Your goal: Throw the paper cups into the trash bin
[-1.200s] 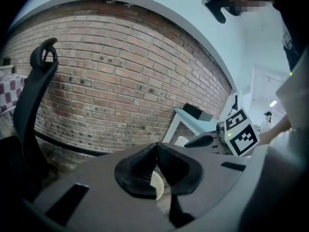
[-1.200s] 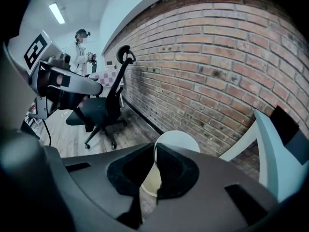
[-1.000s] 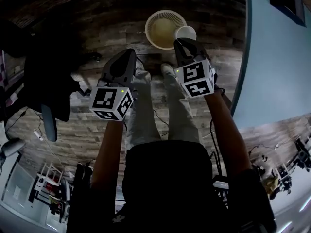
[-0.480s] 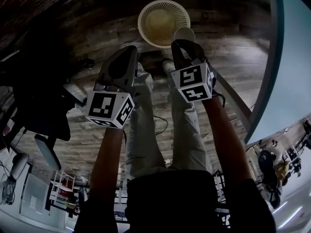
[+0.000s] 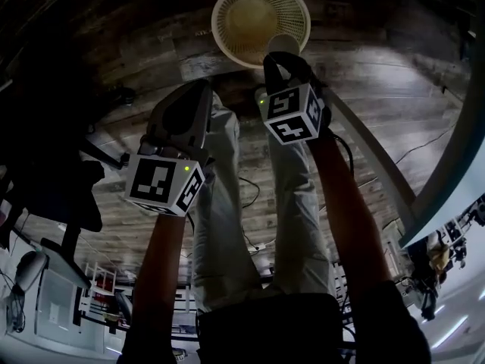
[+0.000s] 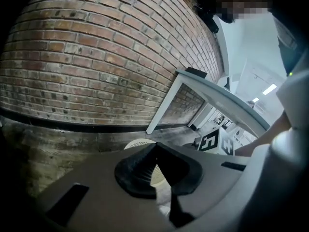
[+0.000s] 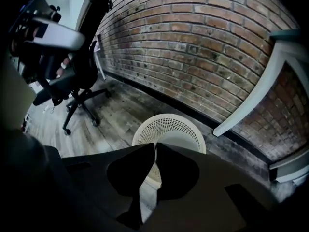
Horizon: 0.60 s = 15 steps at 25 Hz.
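A white perforated trash bin [image 5: 260,21] stands on the wooden floor by the brick wall. My right gripper [image 5: 282,58] hangs over the bin's near right rim, shut on the wall of a white paper cup [image 5: 283,45]. In the right gripper view the jaws [image 7: 154,151] pinch the cup [image 7: 176,140] above the bin [image 7: 164,123]. My left gripper [image 5: 195,91] is to the left and nearer to me, short of the bin, shut with nothing in it. In the left gripper view its jaws [image 6: 155,148] meet at the tips, with the bin [image 6: 136,143] just behind them.
A black office chair [image 7: 77,76] stands left of the bin, also in the head view [image 5: 45,188]. A white table leg [image 7: 248,98] slants down right of the bin, under a table [image 6: 217,98]. The person's legs [image 5: 227,203] stretch below the grippers.
Both grippers have come down toward the floor, and the bin looks larger and nearer. The cup in the right gripper now overlaps the bin's rim.
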Each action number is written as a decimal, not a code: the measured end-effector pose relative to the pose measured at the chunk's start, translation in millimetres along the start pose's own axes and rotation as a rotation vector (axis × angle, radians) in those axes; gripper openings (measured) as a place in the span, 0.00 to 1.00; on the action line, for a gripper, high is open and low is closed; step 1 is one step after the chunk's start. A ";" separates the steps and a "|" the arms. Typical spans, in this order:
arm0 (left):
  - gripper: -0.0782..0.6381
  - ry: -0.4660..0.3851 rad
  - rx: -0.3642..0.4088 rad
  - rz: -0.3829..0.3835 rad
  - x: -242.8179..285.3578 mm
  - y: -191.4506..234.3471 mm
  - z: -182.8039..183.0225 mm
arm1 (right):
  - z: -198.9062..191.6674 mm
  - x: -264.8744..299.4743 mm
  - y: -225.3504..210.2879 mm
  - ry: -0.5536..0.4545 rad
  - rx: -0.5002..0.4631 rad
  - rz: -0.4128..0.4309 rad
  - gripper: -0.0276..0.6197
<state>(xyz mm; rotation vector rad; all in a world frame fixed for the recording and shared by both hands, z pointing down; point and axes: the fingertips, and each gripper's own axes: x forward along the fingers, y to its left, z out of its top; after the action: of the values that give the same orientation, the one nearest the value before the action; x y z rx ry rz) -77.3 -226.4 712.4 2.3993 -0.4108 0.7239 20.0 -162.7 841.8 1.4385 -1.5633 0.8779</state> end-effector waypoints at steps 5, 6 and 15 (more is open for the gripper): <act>0.12 0.017 0.008 -0.006 0.7 6.1 -8.2 | -25.9 33.1 4.4 0.050 -0.024 0.000 0.07; 0.12 0.020 0.007 -0.006 -0.3 6.7 -8.4 | -33.0 38.3 6.4 0.063 -0.023 0.007 0.07; 0.12 0.031 0.016 -0.005 4.4 22.2 -6.4 | -73.1 80.0 7.1 0.180 -0.067 0.011 0.07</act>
<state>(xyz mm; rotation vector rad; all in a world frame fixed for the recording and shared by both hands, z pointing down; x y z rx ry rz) -86.1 -240.2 729.3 2.4002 -0.3871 0.7641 19.9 -130.0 945.4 1.2684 -1.4540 0.9260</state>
